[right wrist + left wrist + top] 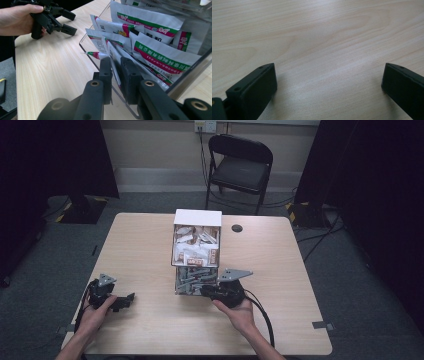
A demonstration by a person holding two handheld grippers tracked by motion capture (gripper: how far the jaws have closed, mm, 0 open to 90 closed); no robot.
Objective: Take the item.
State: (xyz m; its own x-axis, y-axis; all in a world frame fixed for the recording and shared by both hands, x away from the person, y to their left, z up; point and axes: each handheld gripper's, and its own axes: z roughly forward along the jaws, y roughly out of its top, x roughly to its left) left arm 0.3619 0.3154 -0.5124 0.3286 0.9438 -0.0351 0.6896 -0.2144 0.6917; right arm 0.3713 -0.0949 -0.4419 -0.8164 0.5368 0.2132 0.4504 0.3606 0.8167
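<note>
At the left of my high view, my left hand (92,315) holds the left gripper (125,301) low over the near-left part of the wooden table (140,250). Its jaws stand wide apart with nothing between them; in the left gripper view I see bare wood grain between the two black pads. The right gripper view also catches that gripper (68,22) across the table, jaws spread, well apart from the box.

Moving toward the middle, a clear acrylic organizer box (196,251) stands on the table with a white back panel. Its far compartment holds white sachets with brown print (195,247); the near compartment holds white sachets with green and red bands (160,53), standing on edge and leaning.

Just right of that, my right hand (241,312) brings the right gripper (206,291) against the near compartment's corner. In the right gripper view the right gripper's jaws (117,75) are pinched nearly together on a thin sachet edge (115,65) at the box's open side, so I read it as clamped on that sachet.

Beyond the table, a black folding chair (240,165) stands against the wall, and a small dark round grommet (237,228) sits on the tabletop right of the box.
</note>
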